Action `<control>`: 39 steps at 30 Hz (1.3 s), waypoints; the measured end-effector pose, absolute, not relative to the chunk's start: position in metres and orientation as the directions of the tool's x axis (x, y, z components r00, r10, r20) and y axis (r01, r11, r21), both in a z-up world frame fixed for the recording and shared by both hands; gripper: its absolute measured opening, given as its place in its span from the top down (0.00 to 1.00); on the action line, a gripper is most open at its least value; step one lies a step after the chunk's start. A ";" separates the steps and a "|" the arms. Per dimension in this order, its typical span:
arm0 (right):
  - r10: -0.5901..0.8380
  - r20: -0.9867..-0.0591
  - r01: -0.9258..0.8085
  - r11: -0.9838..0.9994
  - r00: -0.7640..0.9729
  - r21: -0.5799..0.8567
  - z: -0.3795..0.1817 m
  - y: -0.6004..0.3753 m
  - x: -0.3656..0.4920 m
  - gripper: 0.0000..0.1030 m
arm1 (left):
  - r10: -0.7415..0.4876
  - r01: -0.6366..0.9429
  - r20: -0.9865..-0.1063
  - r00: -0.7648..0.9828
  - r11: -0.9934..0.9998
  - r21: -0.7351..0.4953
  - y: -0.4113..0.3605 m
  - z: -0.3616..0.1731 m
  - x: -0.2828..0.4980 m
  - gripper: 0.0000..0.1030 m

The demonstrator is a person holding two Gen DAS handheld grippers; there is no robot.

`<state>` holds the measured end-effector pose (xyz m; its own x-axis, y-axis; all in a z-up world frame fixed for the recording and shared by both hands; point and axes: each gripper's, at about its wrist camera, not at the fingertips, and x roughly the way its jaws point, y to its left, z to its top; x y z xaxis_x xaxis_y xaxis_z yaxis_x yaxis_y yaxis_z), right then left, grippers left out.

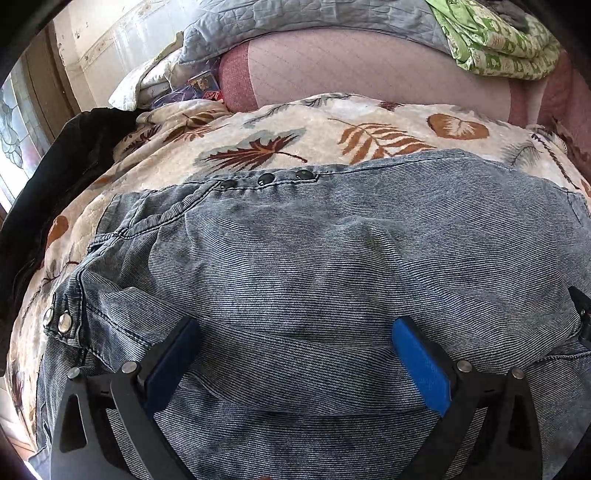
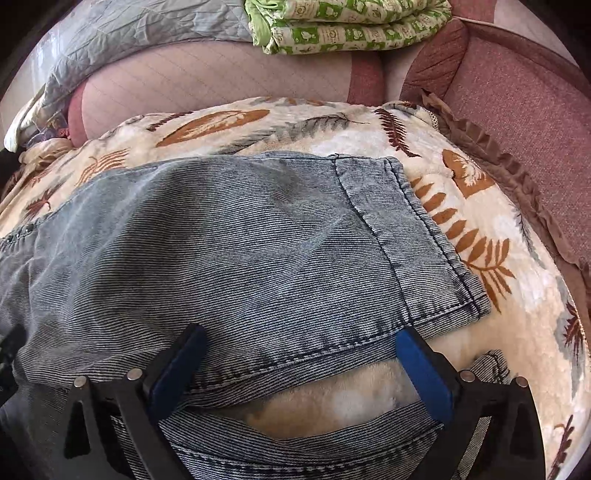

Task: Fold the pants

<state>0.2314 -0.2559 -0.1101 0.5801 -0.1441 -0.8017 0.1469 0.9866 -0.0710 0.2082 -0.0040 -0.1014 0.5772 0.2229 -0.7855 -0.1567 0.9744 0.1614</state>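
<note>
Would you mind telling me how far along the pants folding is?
Done: the pants lie doubled on the leaf blanket, hem on top. In hand: nothing; left gripper and right gripper hover open. Left: probably another fold.

Bare blanket [image 2: 491, 206] lies open right of the pants [image 2: 229, 236] and beyond them — a black garment [image 1: 48, 184] crowds the left edge, the sofa back [image 1: 351, 74] with piled quilts [image 2: 347, 26] walls the far side.
</note>
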 end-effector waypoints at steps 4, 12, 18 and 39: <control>-0.142 -0.801 0.147 0.987 0.581 -0.068 -0.110 -0.255 0.231 0.00 | 0.219 -0.156 -0.788 0.576 0.975 0.157 -0.003 -0.102 0.210 0.00; -0.131 -0.804 0.149 0.987 0.580 -0.053 -0.111 -0.251 0.230 0.00 | 0.219 -0.156 -0.788 0.575 0.975 0.158 -0.002 -0.102 0.211 0.00; -0.130 -0.807 0.149 0.987 0.576 -0.053 -0.111 -0.251 0.235 0.00 | 0.218 -0.156 -0.790 0.573 0.975 0.156 -0.002 -0.101 0.210 0.00; -0.126 -0.809 0.147 0.988 0.574 -0.050 -0.111 -0.251 0.235 0.00 | 0.218 -0.156 -0.790 0.574 0.975 0.157 -0.001 -0.101 0.210 0.00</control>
